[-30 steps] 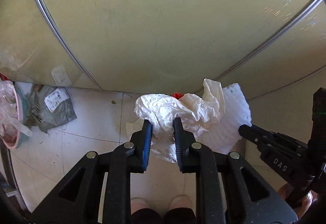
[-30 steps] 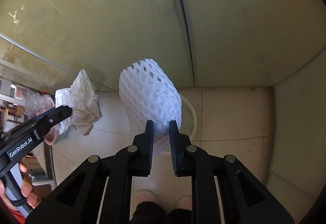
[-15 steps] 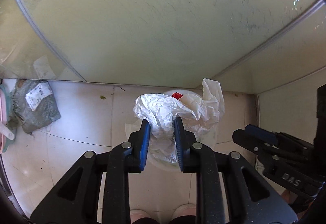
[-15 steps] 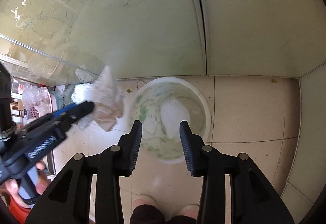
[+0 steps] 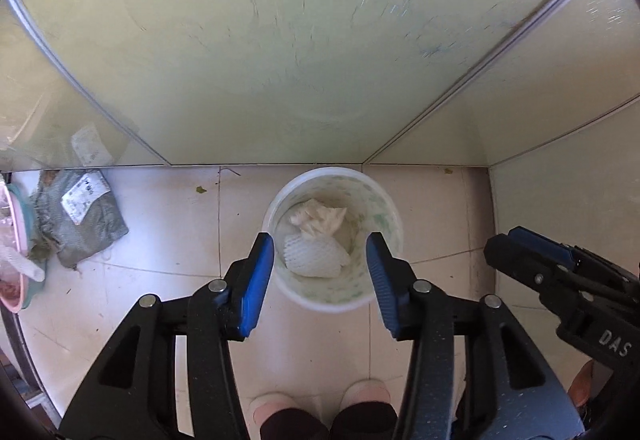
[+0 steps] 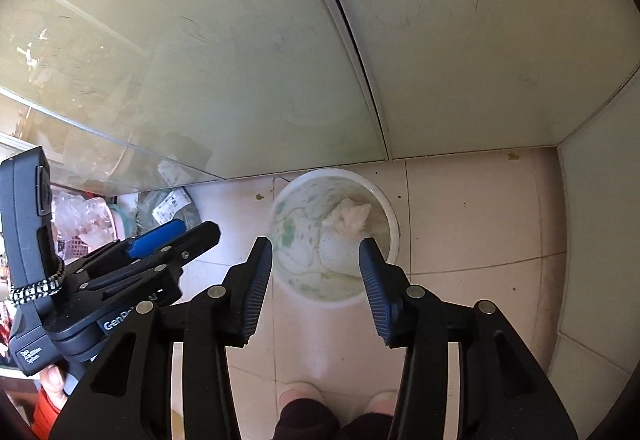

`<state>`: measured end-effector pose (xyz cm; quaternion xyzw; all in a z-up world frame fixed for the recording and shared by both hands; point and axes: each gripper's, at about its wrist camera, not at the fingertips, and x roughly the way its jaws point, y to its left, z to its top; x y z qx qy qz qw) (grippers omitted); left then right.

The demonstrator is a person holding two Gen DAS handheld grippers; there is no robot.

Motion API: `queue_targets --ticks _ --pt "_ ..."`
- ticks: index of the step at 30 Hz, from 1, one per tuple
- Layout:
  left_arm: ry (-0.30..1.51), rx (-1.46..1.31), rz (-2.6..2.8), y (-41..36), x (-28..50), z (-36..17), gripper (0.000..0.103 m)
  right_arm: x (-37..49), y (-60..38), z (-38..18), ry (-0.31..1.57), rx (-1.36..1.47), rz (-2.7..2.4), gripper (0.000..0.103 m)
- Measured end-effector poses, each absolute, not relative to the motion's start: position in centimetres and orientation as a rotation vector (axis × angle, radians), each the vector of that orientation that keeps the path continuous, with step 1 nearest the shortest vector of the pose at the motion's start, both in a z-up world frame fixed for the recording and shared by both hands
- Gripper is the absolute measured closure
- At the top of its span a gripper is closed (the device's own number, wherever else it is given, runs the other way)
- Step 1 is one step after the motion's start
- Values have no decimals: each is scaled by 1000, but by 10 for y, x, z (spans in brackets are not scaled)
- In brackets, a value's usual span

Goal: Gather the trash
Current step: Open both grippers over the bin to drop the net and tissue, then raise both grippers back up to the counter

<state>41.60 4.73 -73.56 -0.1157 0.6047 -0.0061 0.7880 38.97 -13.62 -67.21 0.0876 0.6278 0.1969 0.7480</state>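
Now both tools — left tool (image 5: pixel 320 272), right tool (image 6: pixel 316 272) — hang spread wide above the bin (image 5: pixel 390 215).

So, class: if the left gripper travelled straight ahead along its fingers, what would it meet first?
Probably the white bin on the floor: the open left gripper points into its mouth, so it would likely reach the foam net and crumpled paper inside. Depth is unclear.

Left claw (image 5: pixel 320 276) wide apart, empty — above white bucket (image 5: pixel 394 215) holding crumpled paper (image 5: pixel 318 217), foam net (image 5: pixel 316 256).
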Motion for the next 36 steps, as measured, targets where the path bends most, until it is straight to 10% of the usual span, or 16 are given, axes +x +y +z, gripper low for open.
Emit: queue_targets --ticks 17,36 --pt "1174 -247 -22 55 369 -468 56 359 -140 -455 1283 180 408 61" --pt "675 -123 -105 77 296 -122 40 277 -144 -130 753 115 320 54"
